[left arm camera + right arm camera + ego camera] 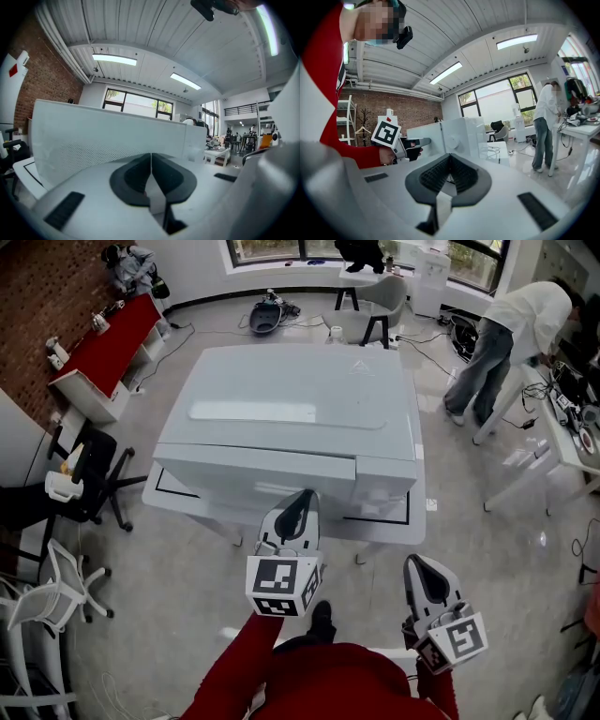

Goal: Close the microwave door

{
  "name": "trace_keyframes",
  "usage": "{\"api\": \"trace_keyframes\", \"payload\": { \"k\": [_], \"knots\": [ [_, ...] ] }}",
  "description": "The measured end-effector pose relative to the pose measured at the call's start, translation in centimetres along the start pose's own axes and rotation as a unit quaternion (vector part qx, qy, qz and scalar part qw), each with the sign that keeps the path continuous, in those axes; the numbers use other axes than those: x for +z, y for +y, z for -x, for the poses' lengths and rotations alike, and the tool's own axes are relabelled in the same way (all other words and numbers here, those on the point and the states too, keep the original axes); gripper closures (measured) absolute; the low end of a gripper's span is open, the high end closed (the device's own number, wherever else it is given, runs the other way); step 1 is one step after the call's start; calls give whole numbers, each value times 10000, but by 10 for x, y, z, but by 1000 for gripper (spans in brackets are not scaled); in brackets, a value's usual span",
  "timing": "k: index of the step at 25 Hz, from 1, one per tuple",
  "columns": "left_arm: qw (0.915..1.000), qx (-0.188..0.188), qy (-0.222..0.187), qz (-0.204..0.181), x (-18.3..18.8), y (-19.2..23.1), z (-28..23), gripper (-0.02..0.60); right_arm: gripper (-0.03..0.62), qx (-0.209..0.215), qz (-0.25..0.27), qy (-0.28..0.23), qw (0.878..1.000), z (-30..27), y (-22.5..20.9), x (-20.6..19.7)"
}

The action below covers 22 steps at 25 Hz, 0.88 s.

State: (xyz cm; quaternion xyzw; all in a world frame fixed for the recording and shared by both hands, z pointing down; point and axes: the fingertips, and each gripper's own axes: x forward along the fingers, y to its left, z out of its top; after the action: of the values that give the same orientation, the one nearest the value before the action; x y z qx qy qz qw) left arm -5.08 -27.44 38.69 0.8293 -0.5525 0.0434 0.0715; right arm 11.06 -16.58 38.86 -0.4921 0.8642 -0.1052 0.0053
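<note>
A white microwave (281, 409) stands on a white table (380, 531). Its door (248, 470) faces me and looks flush, or very nearly so, with the control panel (386, 474). My left gripper (302, 504) is shut and holds nothing, its tips right at the door's front. In the left gripper view the door's perforated panel (103, 136) fills the space just beyond the jaws (151, 157). My right gripper (425, 570) hangs lower right, short of the table, pads together and empty. The right gripper view (450, 157) shows the microwave (464, 133) from the side, with the left gripper (417, 141) at its door.
A black office chair (89, 474) and white chairs (56, 587) stand at the left. A red-topped shelf (112, 343) lines the brick wall. At the right a person in white (511, 334) bends over a desk (562, 427). Cables lie on the floor.
</note>
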Motion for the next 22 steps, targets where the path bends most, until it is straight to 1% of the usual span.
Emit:
{"api": "trace_keyframes", "payload": {
  "k": [3,9,17,20,22],
  "knots": [
    [10000,26,37,2,0,1,-5,561,582,24,11,9,10000,0,2,0],
    [9998,-41,11,168,1,3,-8,569,582,2,4,-11,10000,0,4,0],
    [9999,-88,15,95,0,2,-9,569,582,10,10,-3,10000,-1,6,0],
    [9998,-202,-58,-4,4,3,-6,569,582,23,22,-32,10000,-3,8,2],
    [9986,-470,-223,36,12,-2,4,571,582,29,34,-55,10000,-5,10,4]
  ]
}}
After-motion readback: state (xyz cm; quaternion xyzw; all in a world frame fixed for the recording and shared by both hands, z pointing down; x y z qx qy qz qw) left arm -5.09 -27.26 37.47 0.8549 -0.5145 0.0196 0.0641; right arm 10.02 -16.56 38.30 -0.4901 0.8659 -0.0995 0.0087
